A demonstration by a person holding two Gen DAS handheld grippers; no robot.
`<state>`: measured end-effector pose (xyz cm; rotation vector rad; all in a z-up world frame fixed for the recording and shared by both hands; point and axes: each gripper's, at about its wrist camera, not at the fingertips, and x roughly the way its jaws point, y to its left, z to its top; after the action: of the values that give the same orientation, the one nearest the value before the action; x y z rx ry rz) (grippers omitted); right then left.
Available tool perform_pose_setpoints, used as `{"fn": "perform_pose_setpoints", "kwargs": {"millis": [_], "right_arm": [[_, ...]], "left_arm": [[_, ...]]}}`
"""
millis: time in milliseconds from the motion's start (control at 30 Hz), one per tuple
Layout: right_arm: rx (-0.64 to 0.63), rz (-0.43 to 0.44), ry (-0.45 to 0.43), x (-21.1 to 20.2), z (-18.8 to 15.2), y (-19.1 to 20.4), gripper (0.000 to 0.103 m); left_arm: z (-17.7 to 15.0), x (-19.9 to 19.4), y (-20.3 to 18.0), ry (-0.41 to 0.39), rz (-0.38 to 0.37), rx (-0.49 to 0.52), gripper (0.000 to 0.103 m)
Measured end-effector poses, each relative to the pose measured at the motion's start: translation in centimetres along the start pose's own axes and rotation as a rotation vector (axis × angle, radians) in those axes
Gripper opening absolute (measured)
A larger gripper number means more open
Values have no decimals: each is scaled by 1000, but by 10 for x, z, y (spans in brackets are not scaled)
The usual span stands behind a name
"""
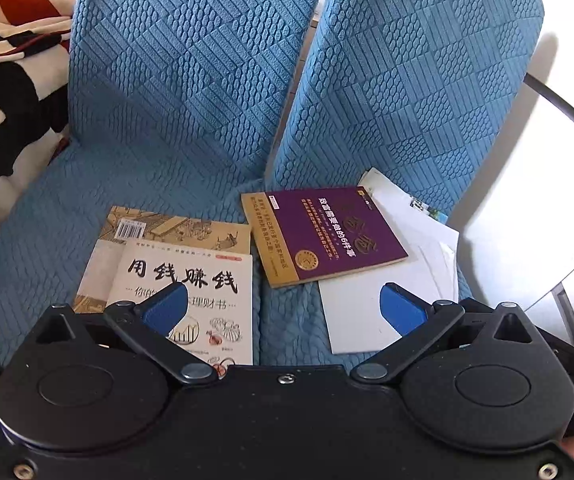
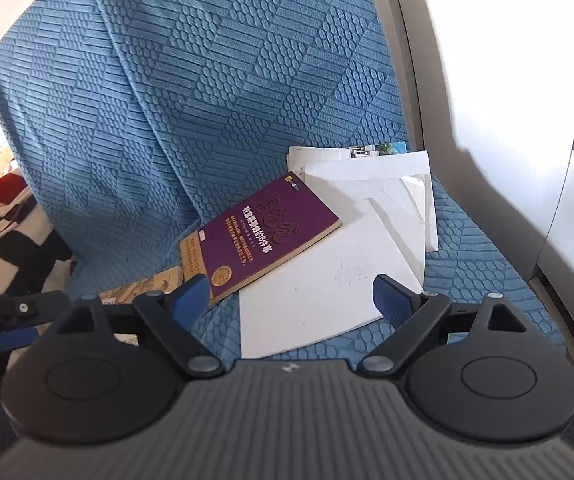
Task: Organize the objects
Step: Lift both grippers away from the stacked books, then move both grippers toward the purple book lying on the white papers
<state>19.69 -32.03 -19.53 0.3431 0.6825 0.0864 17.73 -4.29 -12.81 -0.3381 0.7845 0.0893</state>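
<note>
1. Two hand-held grippers, left (image 1: 285, 306) and right (image 2: 291, 296), stand spread apart, empty.
2. I see the purple paperback book (image 2: 265, 232) on the blue quilted sofa seat (image 2: 487, 264), ahead-left of my right, long axis diagonal.
3. My right is nearer.

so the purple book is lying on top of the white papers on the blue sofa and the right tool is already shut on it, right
Not quite. The purple book does lie on the white papers on the blue sofa, but the right tool is open and holds nothing, as the right wrist view shows.
</note>
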Motion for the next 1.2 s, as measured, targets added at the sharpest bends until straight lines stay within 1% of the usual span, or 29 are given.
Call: {"fn": "perform_pose_setpoints", "kwargs": {"millis": [167,267,400,567,667,733,767,800,867,933,967,1000,1033,1067,1133,1200], "right_arm": [[57,23,3,29,1,-12,90],[99,65,46,47,3,-19,89],[148,97,70,64,9,-29,89],[232,89,102,90,22,-52,89],[281,92,112,104,28,-65,89],[287,77,135,117,32,-70,89],[294,70,145,123,34,-73,84],[313,74,153,128,35,-78,82],[383,115,173,137,35,-87,82],[458,154,191,145,34,-94,80],[491,177,197,148,34,-97,79],[519,200,205,152,33,-98,78],[542,216,212,155,33,-100,76],[559,227,220,158,32,-100,74],[588,253,238,166,30,-98,72],[601,260,251,172,30,-96,69]], "left_arm": [[2,21,-9,19,8,1,102],[0,36,-15,31,8,7,102],[-1,57,-21,53,4,-8,102],[1,80,-25,74,-8,-13,102],[3,95,-26,92,0,-40,102],[5,105,-26,110,7,-52,101],[6,109,-27,116,9,-57,101],[7,113,-27,121,8,-66,100],[9,120,-27,126,-1,-69,99],[11,129,-28,128,-10,-64,95],[11,133,-28,129,-14,-66,90],[11,138,-27,133,-18,-70,82],[11,142,-26,139,-26,-76,78],[11,145,-25,143,-42,-83,72],[10,153,-22,155,-62,-105,68],[9,161,-20,173,-72,-118,60]]}}
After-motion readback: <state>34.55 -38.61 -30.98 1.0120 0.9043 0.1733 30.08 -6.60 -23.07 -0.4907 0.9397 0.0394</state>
